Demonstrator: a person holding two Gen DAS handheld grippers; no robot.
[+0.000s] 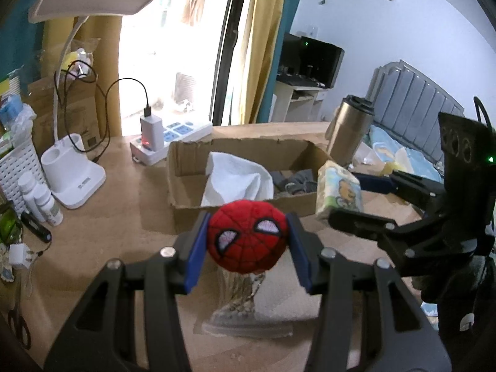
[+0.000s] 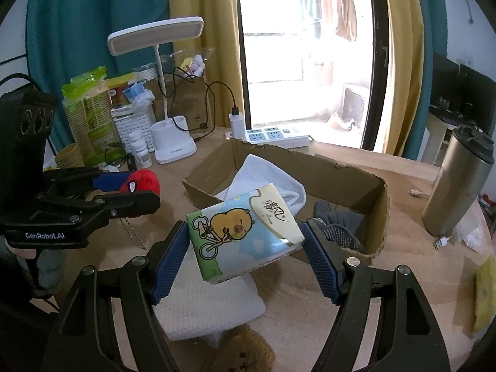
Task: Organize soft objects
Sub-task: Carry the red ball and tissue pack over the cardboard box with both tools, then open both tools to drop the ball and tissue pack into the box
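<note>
The left tool [image 1: 246, 241] is closed on a red Spider-Man plush ball [image 1: 246, 237], pads pressing its sides, held clear above the wooden surface [image 1: 130, 217] just short of the cardboard box [image 1: 183, 167] at twelve o'clock. The right tool [image 2: 246, 238] is clamped across a soft tissue pack [image 2: 245, 232] printed with a cycling bear, hovering at the box's near edge. Inside the box lie a white towel [image 2: 266, 173] and grey fabric [image 2: 338, 217]. Both loads look light and squashy; the plush should hold best across its middle, while the pack's glossy wrap may slip, so its short ends suit the pads.
</note>
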